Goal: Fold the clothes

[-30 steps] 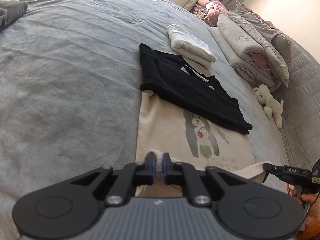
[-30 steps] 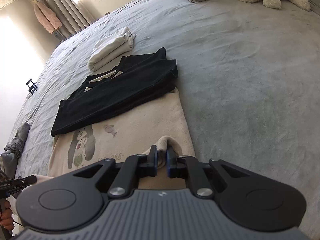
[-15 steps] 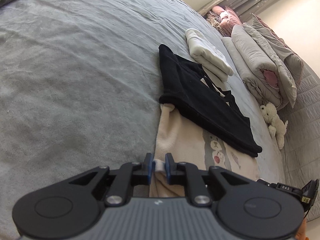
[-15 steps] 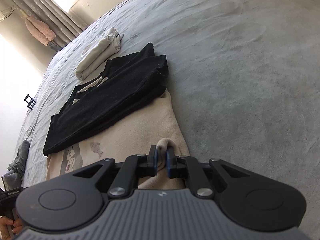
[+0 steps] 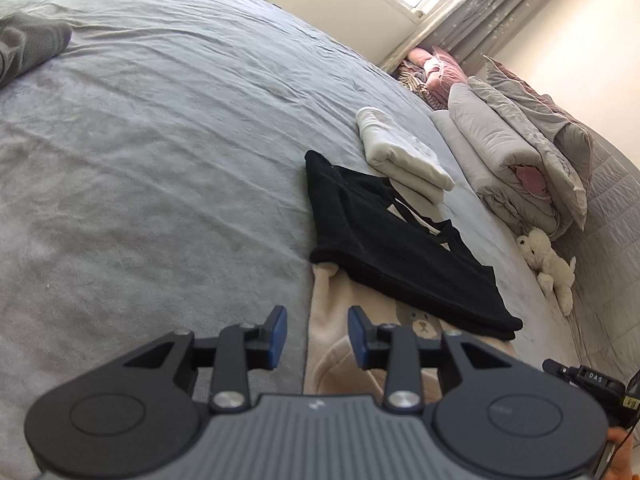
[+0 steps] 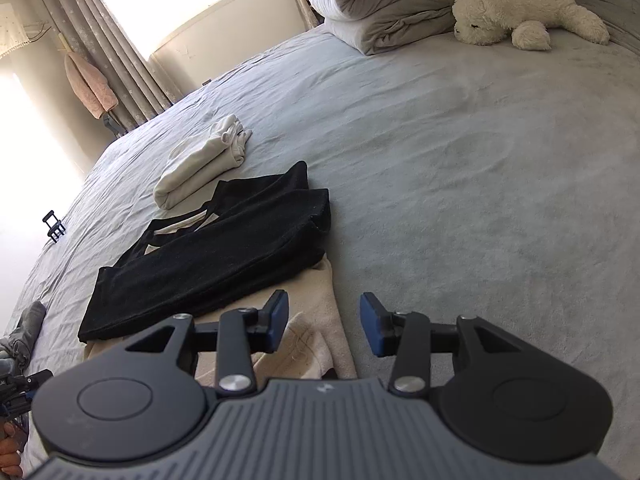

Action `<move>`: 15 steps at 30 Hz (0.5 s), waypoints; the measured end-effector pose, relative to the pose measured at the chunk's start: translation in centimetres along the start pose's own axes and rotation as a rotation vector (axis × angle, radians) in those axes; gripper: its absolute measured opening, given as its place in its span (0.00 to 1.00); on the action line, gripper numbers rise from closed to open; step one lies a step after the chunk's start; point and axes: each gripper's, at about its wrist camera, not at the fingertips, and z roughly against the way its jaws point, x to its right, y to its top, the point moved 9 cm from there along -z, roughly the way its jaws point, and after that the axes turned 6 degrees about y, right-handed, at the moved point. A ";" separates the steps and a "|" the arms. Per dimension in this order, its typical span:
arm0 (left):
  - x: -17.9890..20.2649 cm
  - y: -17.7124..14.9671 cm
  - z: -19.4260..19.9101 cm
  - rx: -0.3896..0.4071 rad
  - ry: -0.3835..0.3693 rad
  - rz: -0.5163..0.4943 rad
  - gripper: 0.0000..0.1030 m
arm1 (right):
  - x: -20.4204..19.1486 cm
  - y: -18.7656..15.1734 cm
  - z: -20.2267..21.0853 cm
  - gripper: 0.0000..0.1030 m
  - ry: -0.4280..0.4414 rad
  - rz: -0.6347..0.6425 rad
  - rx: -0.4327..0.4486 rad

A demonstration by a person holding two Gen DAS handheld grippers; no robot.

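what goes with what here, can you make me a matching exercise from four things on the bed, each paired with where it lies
Things:
1. black garment
2. cream bear-print garment
3. folded white garment
4. white plush toy

Places:
a. beside the rolled grey duvet
b. lying across the cream garment's far part
c. just past the black garment, on the grey bedsheet
d. nearest the claws, partly under the black one

Pairs: 1-b, 2-d, 3-c, 4-a
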 end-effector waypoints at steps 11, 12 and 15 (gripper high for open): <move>1.8 -2.9 0.2 -0.042 0.023 -0.355 0.52 | -2.5 -2.5 -0.3 0.43 0.034 0.311 -0.092; 2.1 -2.9 0.2 -0.033 0.024 -0.380 0.52 | -3.0 -2.7 -0.6 0.43 0.034 0.348 -0.098; 2.6 -2.9 -0.1 -0.006 0.030 -0.440 0.52 | -3.8 -2.9 -1.7 0.44 0.010 0.463 -0.106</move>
